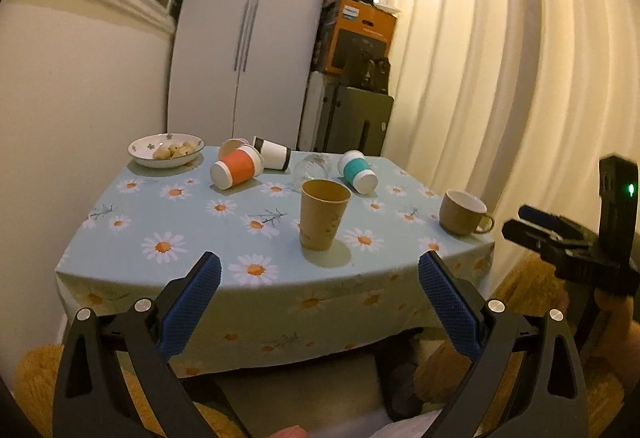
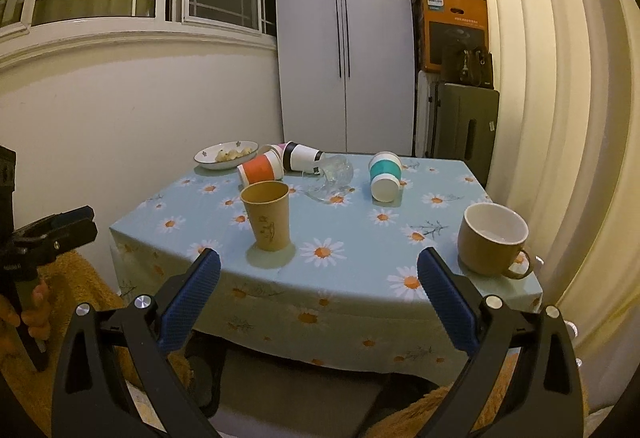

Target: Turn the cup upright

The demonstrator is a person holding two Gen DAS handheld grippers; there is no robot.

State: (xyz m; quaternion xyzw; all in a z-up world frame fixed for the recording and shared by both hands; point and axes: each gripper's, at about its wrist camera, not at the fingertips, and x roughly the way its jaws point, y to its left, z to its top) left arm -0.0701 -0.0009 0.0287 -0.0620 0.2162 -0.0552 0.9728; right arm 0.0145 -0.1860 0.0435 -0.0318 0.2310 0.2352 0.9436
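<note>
On the daisy tablecloth, an orange-banded cup (image 1: 237, 169) (image 2: 260, 169), a black-and-white cup (image 1: 272, 152) (image 2: 302, 157), a teal-banded cup (image 1: 357, 171) (image 2: 384, 176) and a clear glass (image 1: 311, 167) (image 2: 334, 176) lie on their sides. A tan paper cup (image 1: 323, 214) (image 2: 267, 215) and a brown mug (image 1: 463, 212) (image 2: 493, 244) stand upright. My left gripper (image 1: 319, 280) is open and empty, before the table's near edge. My right gripper (image 2: 318, 276) is open and empty, also short of the table; it shows at the right of the left wrist view (image 1: 536, 228).
A white bowl of food (image 1: 166, 149) (image 2: 226, 155) sits at the table's far left corner. A white cupboard (image 2: 344, 38), stacked boxes (image 2: 454, 34) and a curtain (image 2: 560, 78) stand behind and right. A wall (image 1: 80, 98) runs along the left.
</note>
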